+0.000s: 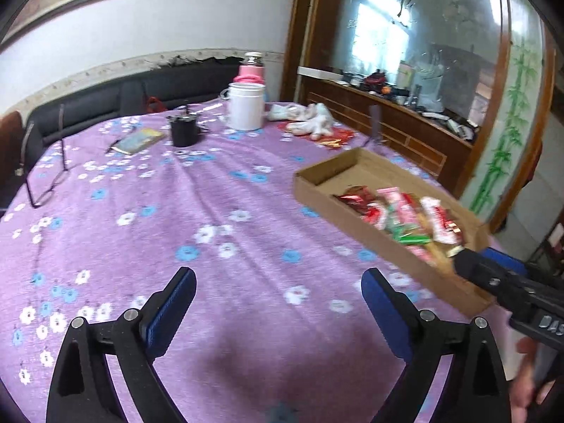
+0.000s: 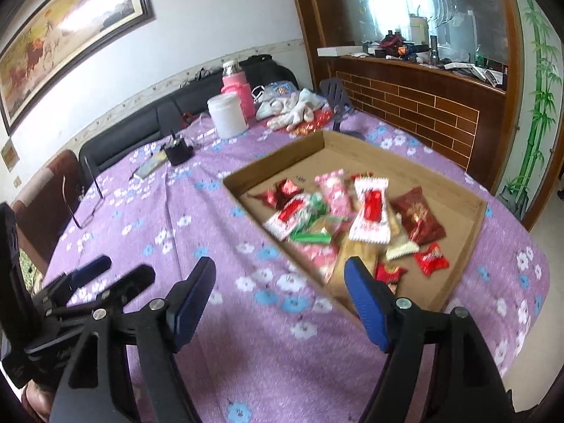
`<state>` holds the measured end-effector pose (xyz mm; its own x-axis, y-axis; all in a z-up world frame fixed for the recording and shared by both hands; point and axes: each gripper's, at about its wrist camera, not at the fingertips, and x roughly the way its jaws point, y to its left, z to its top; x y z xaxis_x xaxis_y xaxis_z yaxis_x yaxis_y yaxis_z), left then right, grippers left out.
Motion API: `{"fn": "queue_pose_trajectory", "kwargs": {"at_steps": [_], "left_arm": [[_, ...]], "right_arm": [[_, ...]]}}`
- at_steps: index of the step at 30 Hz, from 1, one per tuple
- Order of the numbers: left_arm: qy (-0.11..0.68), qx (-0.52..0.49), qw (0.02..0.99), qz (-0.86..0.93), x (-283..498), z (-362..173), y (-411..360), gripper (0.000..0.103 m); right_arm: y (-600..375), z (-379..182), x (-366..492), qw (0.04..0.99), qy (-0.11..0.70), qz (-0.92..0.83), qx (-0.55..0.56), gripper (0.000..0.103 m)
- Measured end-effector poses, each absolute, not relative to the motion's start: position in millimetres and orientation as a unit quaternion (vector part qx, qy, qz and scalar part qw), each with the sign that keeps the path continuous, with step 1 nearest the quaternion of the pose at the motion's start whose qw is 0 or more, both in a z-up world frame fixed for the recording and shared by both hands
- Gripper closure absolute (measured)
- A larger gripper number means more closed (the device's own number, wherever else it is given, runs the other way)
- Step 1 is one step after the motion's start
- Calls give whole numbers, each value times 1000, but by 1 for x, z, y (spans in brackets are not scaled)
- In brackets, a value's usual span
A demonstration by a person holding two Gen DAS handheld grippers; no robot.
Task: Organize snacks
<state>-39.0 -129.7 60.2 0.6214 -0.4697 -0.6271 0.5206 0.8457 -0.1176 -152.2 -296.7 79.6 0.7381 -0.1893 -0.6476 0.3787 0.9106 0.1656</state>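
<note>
Right tongs probably over snacks

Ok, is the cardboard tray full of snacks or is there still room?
Partly filled. The snack packets are heaped toward the near end of the cardboard tray; its far end shows bare cardboard.

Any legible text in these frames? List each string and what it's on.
"DAS", cut off by the frame edge: on the body of the right claw, seen in the left wrist view.
Snack wrappers in the cardboard tray: print is there but blurred, unreadable.
Framed painting: calligraphy along the top, too small to read.
Booklet on the tablecloth: cover unreadable.
Nothing else legible.
</note>
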Motion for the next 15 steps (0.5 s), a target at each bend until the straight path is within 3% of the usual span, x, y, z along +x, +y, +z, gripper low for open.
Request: {"fn": "queue_pose_trajectory", "kwargs": {"at_steps": [15], "left_arm": [[322, 48, 917, -229, -28, 56, -123, 1]], "right_arm": [[-284, 74, -152, 920, 330, -149, 152, 28]]}}
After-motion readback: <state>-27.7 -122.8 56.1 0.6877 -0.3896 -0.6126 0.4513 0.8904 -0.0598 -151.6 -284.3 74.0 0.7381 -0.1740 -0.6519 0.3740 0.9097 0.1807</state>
